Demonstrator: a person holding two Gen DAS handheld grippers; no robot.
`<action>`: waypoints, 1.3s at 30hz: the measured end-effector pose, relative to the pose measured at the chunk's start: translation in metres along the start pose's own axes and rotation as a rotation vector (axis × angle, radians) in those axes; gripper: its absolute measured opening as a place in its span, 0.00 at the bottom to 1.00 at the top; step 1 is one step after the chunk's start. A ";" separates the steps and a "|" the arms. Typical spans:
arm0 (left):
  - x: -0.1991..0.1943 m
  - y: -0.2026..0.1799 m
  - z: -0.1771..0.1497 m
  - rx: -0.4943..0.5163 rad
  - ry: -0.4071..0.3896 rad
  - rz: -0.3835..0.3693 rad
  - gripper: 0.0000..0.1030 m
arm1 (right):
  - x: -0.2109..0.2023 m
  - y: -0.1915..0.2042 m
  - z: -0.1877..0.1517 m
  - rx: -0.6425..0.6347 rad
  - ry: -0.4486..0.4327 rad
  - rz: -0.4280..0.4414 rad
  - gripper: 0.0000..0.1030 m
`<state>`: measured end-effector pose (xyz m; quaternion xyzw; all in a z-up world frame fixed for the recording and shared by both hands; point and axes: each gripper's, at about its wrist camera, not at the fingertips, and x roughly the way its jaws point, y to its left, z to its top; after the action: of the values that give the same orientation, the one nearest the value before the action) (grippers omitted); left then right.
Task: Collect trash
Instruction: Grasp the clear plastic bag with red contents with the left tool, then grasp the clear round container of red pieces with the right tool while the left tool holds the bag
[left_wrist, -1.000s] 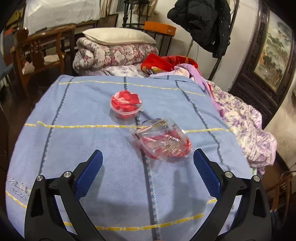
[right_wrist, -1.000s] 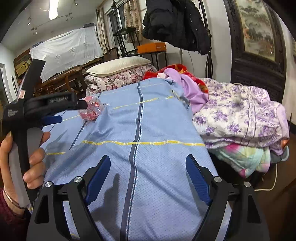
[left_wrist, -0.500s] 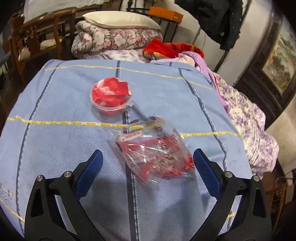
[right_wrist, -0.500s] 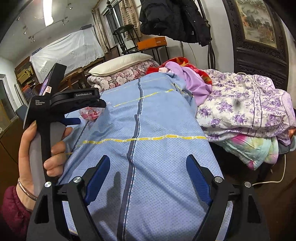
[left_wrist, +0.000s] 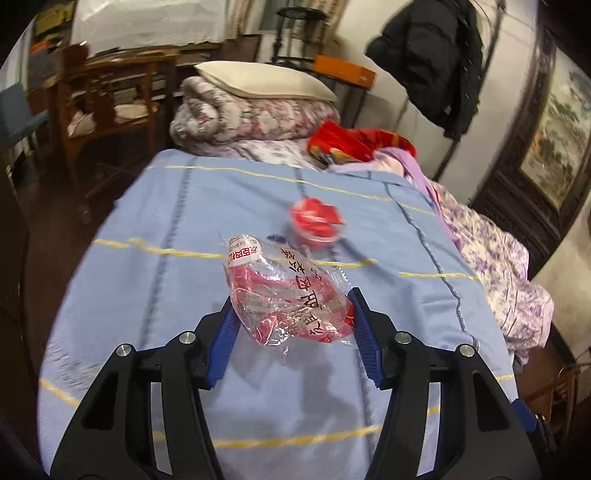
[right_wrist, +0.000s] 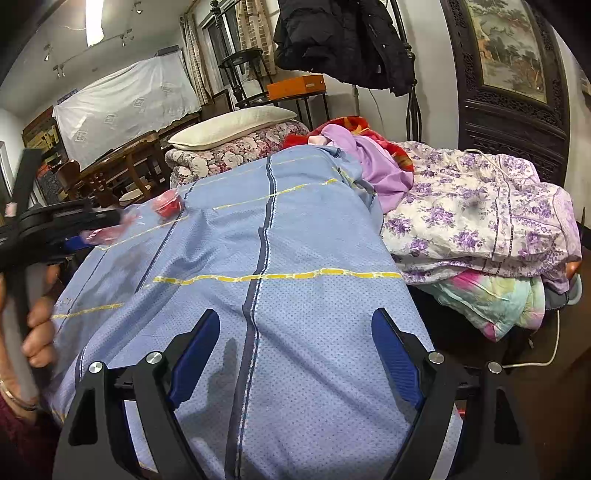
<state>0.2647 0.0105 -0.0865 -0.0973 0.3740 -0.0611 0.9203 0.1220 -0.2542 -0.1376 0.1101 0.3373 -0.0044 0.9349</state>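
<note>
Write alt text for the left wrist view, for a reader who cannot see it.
The left gripper pinches a crinkled clear snack bag with red print between its blue pads, above a blue bedspread. A small plastic cup of red wrappers sits on the bedspread just beyond it.

A clear wrapper (left_wrist: 288, 291) is showing red print; a blue bedspread (left_wrist: 166, 266) is showing yellow and navy stripes.

Black grippers (left_wrist: 291, 314); ribbed blue pads (right_wrist: 397, 354)
</note>
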 end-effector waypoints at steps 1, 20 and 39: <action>-0.005 0.008 0.000 -0.013 -0.003 0.003 0.55 | 0.000 0.001 0.000 -0.005 0.000 -0.004 0.80; 0.001 0.065 -0.005 -0.156 0.058 0.079 0.69 | 0.031 0.083 0.105 -0.130 0.015 0.166 0.80; -0.026 0.107 0.009 -0.336 -0.058 0.144 0.72 | 0.179 0.201 0.146 -0.275 0.223 0.162 0.80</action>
<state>0.2560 0.1205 -0.0867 -0.2242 0.3583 0.0712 0.9035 0.3692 -0.0766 -0.1004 0.0079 0.4262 0.1295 0.8953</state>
